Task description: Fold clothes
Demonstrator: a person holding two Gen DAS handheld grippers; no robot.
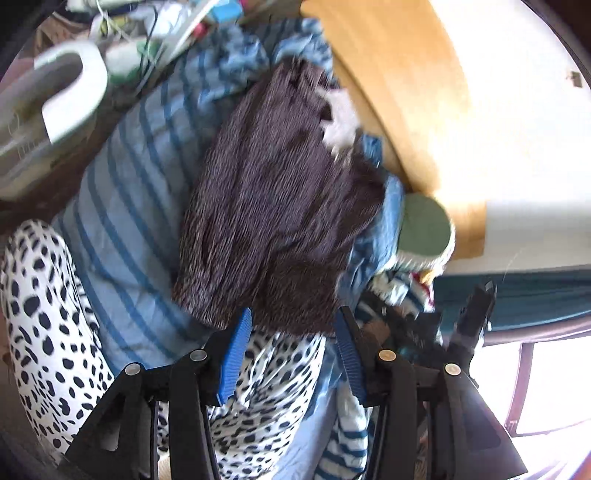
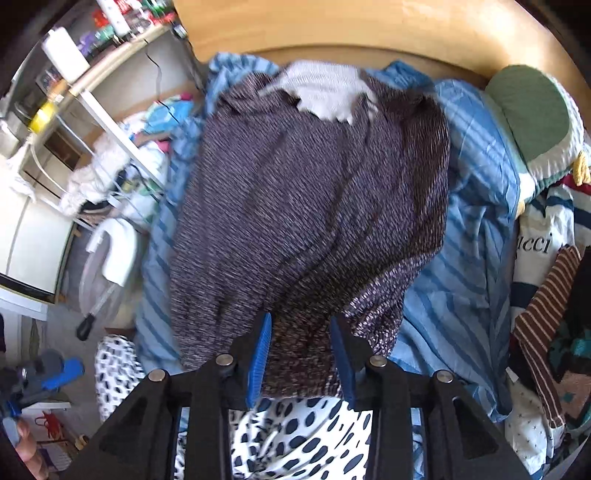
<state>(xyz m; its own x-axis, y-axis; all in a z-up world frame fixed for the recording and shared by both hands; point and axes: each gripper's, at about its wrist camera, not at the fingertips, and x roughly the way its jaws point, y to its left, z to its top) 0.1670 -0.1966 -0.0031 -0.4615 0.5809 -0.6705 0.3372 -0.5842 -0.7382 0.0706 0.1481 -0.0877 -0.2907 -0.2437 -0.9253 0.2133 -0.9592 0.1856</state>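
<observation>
Striped bedding (image 2: 469, 206) carries the sweater (image 2: 303, 206) ahead of both parted, seemingly empty grippers (image 1: 293, 354) (image 2: 301, 360); next, regrasp its hem.

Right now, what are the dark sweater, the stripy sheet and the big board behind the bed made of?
The sweater looks like knitted wool or yarn: fine ribbed rows, speckled dark purple and white, matte. The sheet looks like thin woven cotton, blue stripes, soft wrinkles. The board looks like light wood or wood veneer, smooth with a slight sheen; which one I can't tell.
</observation>
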